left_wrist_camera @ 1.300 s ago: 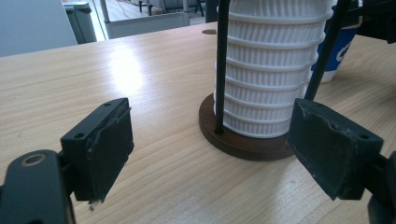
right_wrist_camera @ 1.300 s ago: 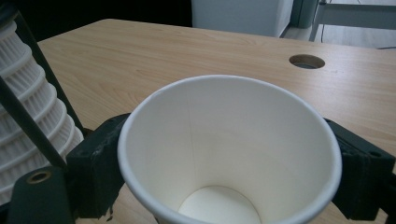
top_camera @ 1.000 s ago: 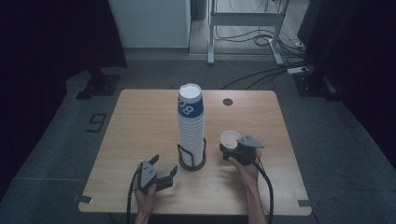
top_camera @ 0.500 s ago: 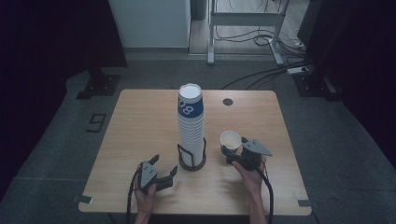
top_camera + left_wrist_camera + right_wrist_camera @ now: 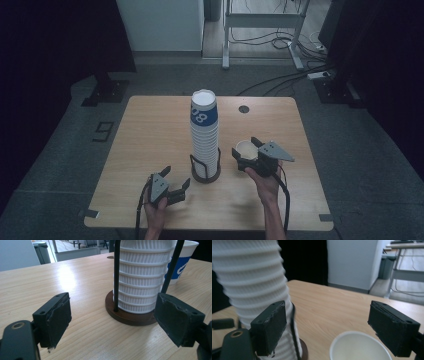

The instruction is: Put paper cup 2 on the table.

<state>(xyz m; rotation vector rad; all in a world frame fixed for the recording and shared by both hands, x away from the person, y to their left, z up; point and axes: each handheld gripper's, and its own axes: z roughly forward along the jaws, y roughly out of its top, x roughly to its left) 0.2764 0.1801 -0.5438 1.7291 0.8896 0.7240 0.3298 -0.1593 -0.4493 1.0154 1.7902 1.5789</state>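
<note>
A tall stack of white ribbed paper cups [image 5: 204, 135], topped by a blue-printed one, stands in a black wire holder [image 5: 205, 172] at the table's middle. Just to its right a single paper cup [image 5: 245, 147] stands upright on the table. My right gripper [image 5: 246, 148] hovers around it. The cup's rim [image 5: 359, 346] lies low between the pads, which do not touch it, and the jaws have just been closing. My left gripper [image 5: 176, 177] rests open near the front edge and faces the holder's brown base [image 5: 130, 315] with nothing between its jaws.
A small round dark hole [image 5: 243, 109] sits in the wooden table [image 5: 150, 130] at the back right. Behind the table stand a white cabinet [image 5: 160, 25] and a metal frame [image 5: 260, 20], with cables on the floor.
My right gripper has lifted a little around the single cup, which has stayed in place. The left gripper has not moved.
</note>
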